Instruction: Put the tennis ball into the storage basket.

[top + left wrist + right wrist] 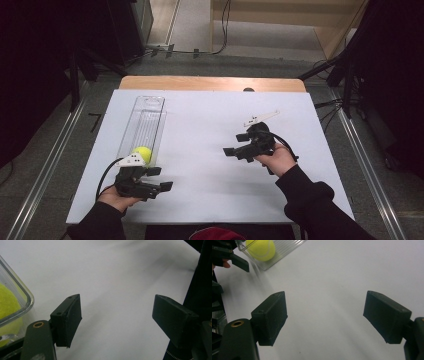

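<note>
a yellow-green tennis ball [142, 154] is seen at the lower left of the high view, lying in the near end of a long clear tray [145, 120] set on the white table [215, 125]. the left gripper [159, 178] is held just below the ball and tray, at the lower left of the frame; in the left gripper view its jaws stand wide apart with nothing between them, the tray corner and ball showing at the left edge. the right gripper [235, 145] is held right of centre, well apart from the ball, its jaws also parted over bare table and holding nothing.
</note>
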Motion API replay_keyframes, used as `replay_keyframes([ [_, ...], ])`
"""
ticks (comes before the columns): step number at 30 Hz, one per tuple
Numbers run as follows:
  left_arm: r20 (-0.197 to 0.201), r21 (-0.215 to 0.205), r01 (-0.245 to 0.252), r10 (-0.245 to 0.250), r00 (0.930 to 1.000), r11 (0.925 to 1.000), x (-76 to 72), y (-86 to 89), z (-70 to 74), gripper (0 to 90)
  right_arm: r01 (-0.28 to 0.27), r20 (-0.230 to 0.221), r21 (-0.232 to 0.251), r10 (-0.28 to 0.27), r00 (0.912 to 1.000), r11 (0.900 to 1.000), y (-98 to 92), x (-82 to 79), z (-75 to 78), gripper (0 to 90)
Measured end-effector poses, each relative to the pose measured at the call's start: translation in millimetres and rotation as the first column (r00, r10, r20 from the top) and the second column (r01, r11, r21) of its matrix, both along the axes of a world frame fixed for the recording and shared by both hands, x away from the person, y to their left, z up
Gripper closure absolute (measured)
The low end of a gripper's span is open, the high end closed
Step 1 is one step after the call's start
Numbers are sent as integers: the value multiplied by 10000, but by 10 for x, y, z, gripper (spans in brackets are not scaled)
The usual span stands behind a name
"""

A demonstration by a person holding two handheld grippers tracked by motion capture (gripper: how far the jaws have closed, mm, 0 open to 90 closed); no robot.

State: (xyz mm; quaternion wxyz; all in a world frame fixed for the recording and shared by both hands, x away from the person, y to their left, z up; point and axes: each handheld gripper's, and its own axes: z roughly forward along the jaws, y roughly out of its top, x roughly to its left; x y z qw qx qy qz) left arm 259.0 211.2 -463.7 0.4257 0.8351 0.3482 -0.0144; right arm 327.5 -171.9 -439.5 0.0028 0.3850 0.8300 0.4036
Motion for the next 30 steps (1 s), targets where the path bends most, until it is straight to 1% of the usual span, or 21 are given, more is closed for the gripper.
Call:
replay_keyframes([
  [8, -19, 42, 3, -3, 10000, 10000, 0, -2, -2, 244, 49, 39, 35, -49, 10000, 10000, -90, -64, 5, 171],
  [9, -21, 35, -3, 3, 10000, 10000, 0, -2, -1, 245, 83, -11, 53, -83, 10000, 10000, -101, -74, 7, 171],
  [13, -23, 44, -10, 10, 10000, 10000, -1, -3, 0, 244, 144, 17, 6, -144, 9999, 9999, -150, -106, 3, 171],
  [24, -69, 36, -58, 58, 10000, 10000, 1, 4, 0, 244, 350, -73, 19, -349, 9994, 9994, -287, -203, -34, 171],
  [30, -7, 15, -96, 96, 10000, 10000, 2, 11, 5, 244, 498, -117, 11, -497, 9987, 9988, -370, -267, -77, 171],
])
